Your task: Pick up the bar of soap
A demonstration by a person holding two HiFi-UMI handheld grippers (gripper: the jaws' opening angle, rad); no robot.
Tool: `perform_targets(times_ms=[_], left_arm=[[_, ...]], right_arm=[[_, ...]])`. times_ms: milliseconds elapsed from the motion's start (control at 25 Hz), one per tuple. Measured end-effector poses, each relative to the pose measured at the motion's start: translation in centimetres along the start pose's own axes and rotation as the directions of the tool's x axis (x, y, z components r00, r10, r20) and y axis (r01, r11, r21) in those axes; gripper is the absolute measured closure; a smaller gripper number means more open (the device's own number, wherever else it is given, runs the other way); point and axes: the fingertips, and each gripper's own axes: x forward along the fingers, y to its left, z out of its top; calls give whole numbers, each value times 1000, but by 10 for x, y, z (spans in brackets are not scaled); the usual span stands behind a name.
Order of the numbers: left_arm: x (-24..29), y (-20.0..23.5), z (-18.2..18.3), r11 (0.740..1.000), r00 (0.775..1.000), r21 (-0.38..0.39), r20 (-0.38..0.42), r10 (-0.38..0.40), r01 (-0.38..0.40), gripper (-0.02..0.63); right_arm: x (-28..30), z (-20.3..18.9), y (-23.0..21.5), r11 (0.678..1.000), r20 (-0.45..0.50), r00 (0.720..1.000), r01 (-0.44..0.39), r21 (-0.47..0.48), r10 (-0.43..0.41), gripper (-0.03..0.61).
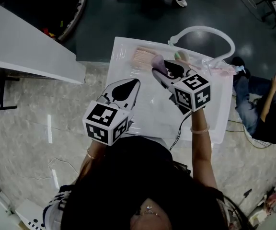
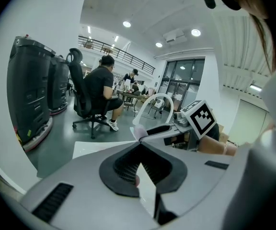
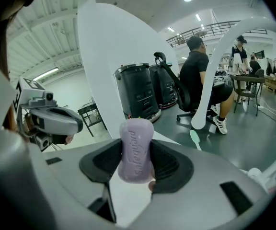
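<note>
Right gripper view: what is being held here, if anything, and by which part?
The purple bar of soap, clamped by its lower half between the right tongs. The left tongs are shut and hold nothing.

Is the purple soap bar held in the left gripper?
No, the purple soap bar sits clamped between the right gripper's fingers; the left gripper is shut and empty.

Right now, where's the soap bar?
In the right gripper view, the soap bar stands clamped between the right gripper's jaws; head view shows it over the white tray, beside the pink mat.
</note>
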Motion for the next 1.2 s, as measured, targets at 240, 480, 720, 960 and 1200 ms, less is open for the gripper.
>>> perform_targets(times_ms=[240,480,720,960,1200], left_arm=[[-3,-16,1,1000,1000,27,11,-6,6,607],[-7,-35,-1,999,1000,52,27,-14,13,607],[-13,-52,5,997,999,79,44,-30,27,607],[-28,-75,3,995,998,96,60,-30,25,607],[-43,-97,-4,995,996,96,84,-15,7,607]], right_arm=[[-28,4,14,1000,81,997,-7,1,7,391],[-54,5,30,1000,151,988,-21,-20,23,391],[-80,6,47,1000,231,973,-30,-8,31,391],[-114,1,65,1000,295,955,-28,6,25,391],[-144,-12,81,999,355,935,-36,39,20,391]])
